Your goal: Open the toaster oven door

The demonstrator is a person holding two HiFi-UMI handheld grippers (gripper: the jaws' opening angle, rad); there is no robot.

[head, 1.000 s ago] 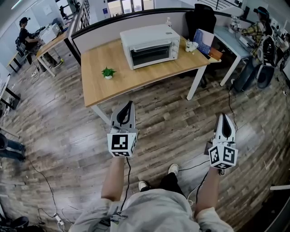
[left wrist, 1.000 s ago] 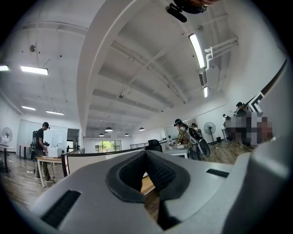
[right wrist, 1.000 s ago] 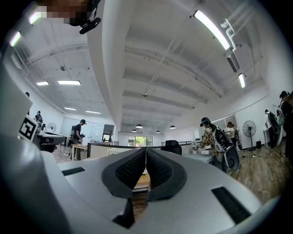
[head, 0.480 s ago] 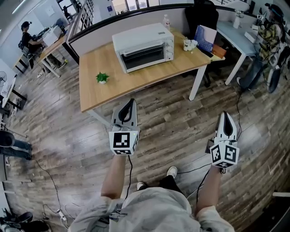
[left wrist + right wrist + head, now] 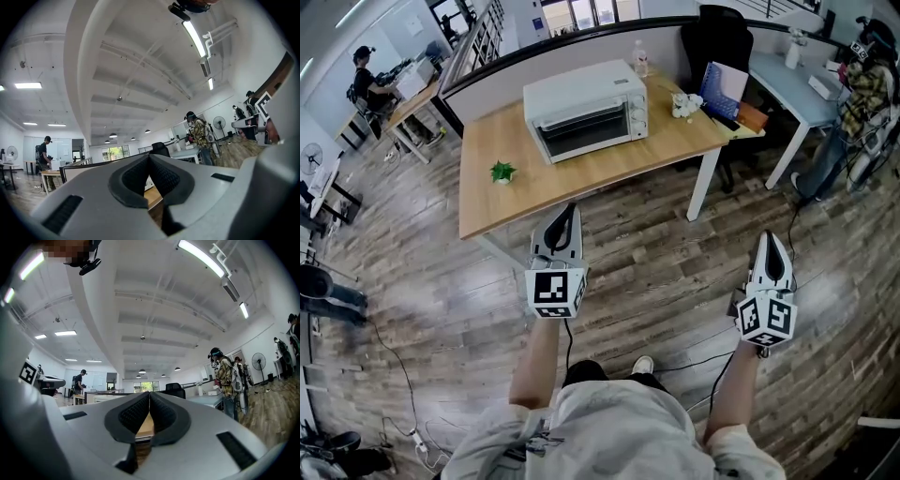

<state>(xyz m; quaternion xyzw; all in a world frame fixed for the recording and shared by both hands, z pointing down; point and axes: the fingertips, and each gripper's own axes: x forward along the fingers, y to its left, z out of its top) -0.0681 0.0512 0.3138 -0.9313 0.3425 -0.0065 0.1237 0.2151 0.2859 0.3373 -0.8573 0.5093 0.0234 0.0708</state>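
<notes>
A white toaster oven [image 5: 585, 108] stands on a wooden table [image 5: 600, 164] in the head view, its glass door closed and facing me. My left gripper [image 5: 568, 210] is held over the floor just short of the table's front edge, jaws shut and empty. My right gripper [image 5: 771, 238] hangs over the floor to the right of the table, also shut on nothing. In the left gripper view the jaw tips [image 5: 149, 157] meet, and in the right gripper view the gripper [image 5: 149, 394] shows its pads together. Both point level toward the table.
A small green plant [image 5: 502, 172] sits at the table's left. A blue folder [image 5: 722, 89], a small white figure [image 5: 684, 105] and a bottle [image 5: 640, 56] stand at the right and back. A black chair [image 5: 717, 33], a light table [image 5: 797, 89] and a person [image 5: 862, 66] are at right. Cables [image 5: 712, 361] lie on the floor.
Both grippers and I have moved toward the table; the table and oven sit nearer and more to the left in the head view. Jaws stayed shut.
</notes>
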